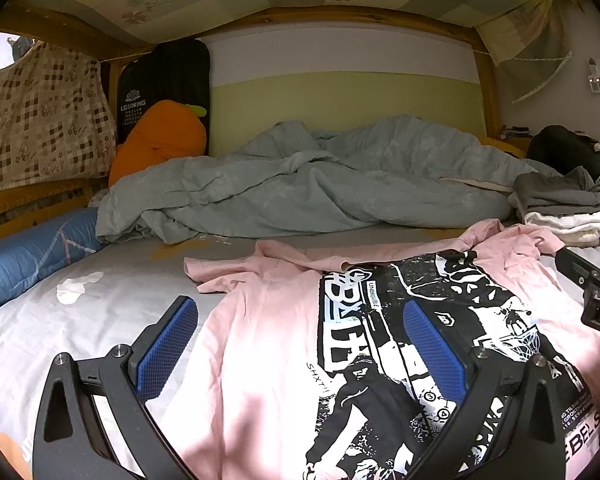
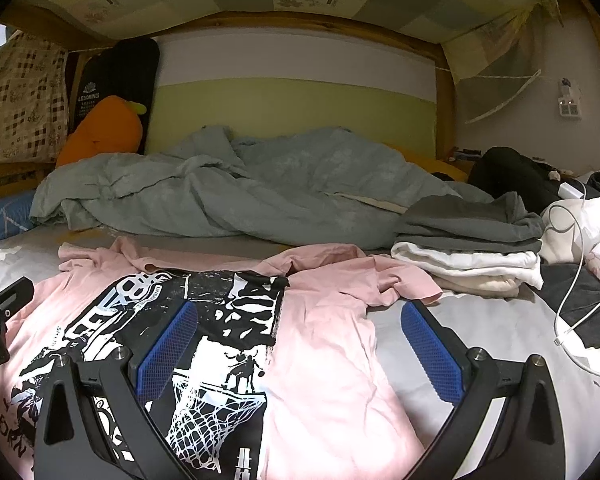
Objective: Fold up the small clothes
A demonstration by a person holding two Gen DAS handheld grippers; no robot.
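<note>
Pink T-shirt [image 1: 259, 340], print up, spread flat beneath both claws for folding. Left claw [image 1: 300, 354] and right claw [image 2: 300, 354] wide open, empty. Folded stack [image 2: 472, 252] beyond right claw, clear of work.

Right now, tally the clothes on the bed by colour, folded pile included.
Pink: 1, the printed T-shirt spread flat.
Grey: 1, top of the folded pile.
White: 1, folded under it.
Cream: 1, pile's bottom layer.
Total: 4, counting each pile layer as one garment.
</note>
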